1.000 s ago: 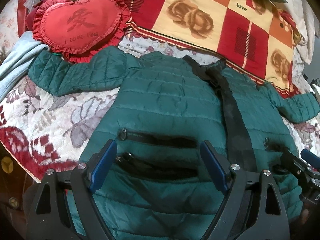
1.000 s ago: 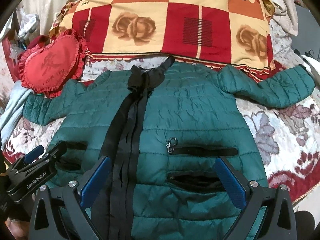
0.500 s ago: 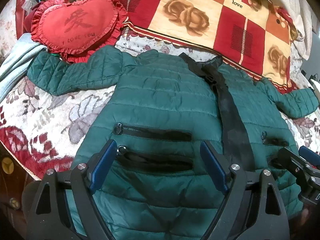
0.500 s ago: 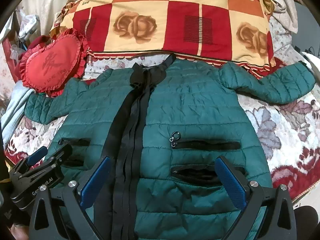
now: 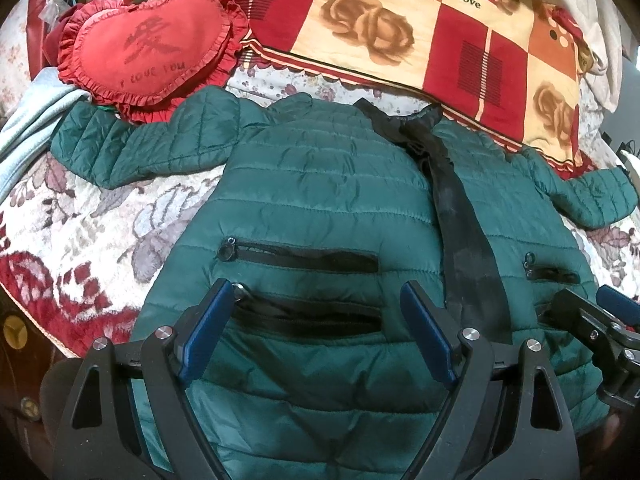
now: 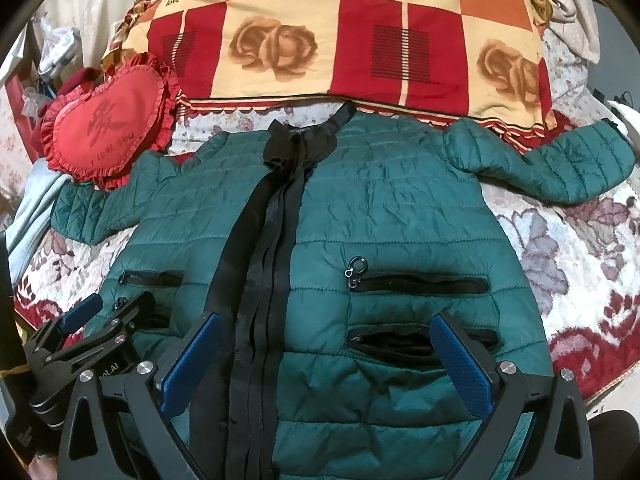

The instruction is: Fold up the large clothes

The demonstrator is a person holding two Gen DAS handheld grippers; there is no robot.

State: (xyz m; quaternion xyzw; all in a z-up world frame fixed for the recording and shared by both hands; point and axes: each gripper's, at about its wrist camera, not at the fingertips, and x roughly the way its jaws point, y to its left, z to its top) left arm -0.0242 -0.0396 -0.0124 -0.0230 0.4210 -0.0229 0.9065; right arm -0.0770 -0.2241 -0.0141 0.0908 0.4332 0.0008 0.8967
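Observation:
A dark green quilted jacket (image 5: 320,200) lies flat and front-up on the bed, sleeves spread out, with a black zipper band (image 5: 460,224) down its middle; it also shows in the right wrist view (image 6: 392,208). My left gripper (image 5: 316,332) is open and empty, hovering over the jacket's left pockets near the hem. My right gripper (image 6: 324,364) is open and empty over the right pockets near the hem. Each gripper shows at the edge of the other's view.
A red heart-shaped pillow (image 5: 148,52) lies by the left sleeve. A red and yellow checked quilt (image 6: 348,36) lies beyond the collar. The floral bedspread (image 5: 80,232) surrounds the jacket, and the bed edge is near at front left.
Both grippers have drawn back a little toward the hem, so the jacket sits further up in both views. Both stay open. The jacket has not moved.

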